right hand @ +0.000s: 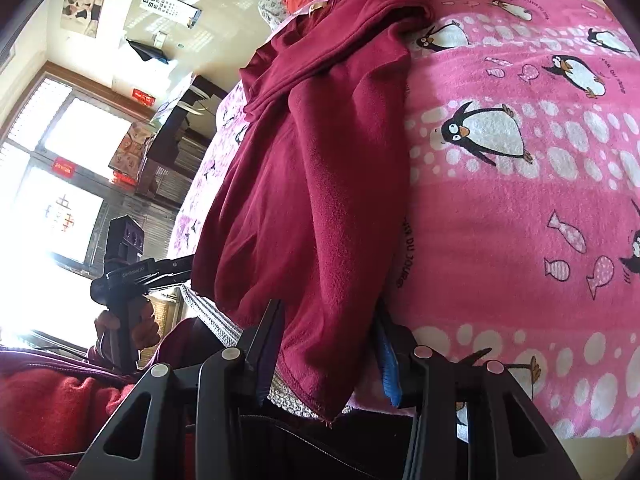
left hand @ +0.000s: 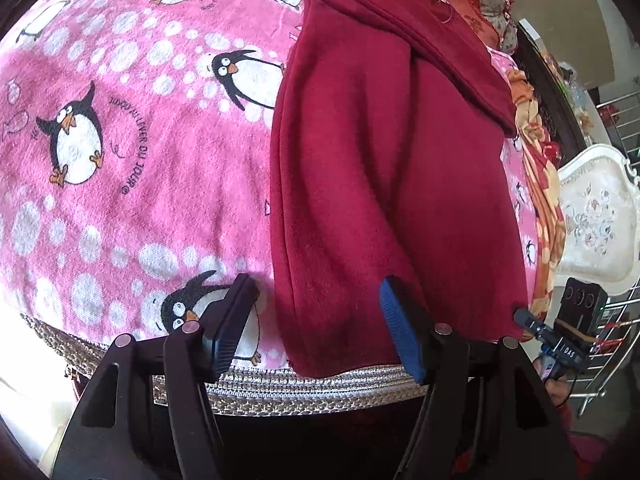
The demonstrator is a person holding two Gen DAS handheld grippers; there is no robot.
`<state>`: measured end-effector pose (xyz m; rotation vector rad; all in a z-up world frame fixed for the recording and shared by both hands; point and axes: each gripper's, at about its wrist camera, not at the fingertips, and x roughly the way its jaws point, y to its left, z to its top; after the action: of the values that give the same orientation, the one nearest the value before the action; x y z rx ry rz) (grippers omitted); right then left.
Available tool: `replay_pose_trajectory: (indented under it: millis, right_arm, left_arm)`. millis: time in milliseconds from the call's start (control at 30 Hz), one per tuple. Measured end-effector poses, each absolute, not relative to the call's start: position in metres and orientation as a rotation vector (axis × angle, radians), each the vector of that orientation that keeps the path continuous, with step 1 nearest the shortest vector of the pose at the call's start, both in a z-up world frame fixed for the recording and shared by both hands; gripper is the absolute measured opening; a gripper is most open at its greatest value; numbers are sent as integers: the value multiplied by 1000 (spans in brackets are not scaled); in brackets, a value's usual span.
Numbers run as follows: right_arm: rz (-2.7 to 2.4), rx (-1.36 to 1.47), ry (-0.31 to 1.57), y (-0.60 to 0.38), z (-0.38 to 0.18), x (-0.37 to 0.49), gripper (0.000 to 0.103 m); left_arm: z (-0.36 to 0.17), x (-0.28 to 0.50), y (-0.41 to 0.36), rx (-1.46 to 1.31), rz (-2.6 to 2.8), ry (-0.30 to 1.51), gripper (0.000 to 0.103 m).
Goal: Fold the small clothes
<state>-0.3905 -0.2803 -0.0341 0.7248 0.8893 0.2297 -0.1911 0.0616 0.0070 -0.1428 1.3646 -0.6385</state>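
On penguin-print pink blanket [left hand: 120, 184]: maroon fleece garment [left hand: 384, 184], folded lengthwise; hem between gaping left gripper [left hand: 316, 312]; right gripper [right hand: 328, 344] parted, straddling hem corner.

A pink penguin blanket [left hand: 120, 152] covers the bed; a white floral chair [left hand: 596, 216] stands beside it, perhaps upholstered.

Pink penguin blanket [left hand: 132, 208]: curved print, partly legible, "…LEVER DU JOUR". Wall eye chart [right hand: 170, 4]: rows of "E" optotypes.

left black two-finger gripper [left hand: 316, 320]: jaws wide apart, pointing steeply down | right black two-finger gripper [right hand: 328, 344]: jaws part open, straddling cloth hem, nearer right
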Motion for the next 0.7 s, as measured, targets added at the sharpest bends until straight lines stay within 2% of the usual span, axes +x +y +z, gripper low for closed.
replay_pose_trajectory:
  millis: [67,100,167,200,300,367,700]
  right_arm:
    - [230,716,885,-277,-34,-387,41]
    - [225,702,883,-274,-33,-386,40]
    - [220,664,876,-267,-32,-382,35]
    - [220,655,876,-264,-32,-380,29]
    - [229,658,881,-260,-32,-375,18]
    - [237,672,865,-262,-27,-375,15]
    - [302,775,652,-299,24,-353,14]
  left_arm:
    - [9,-194,56,-92,-648,1347,63]
    - [9,-195,55,-81,-647,1339,58]
    - [8,-196,54,-66,-640,1338,19]
    - [6,-195,54,-65,-637,1344,14]
    - [7,-190,60,-101,-653,1353,8]
    - [12,-186,65,-118,-663,1345,7]
    - [69,-136,75,-221,-664,1174,3]
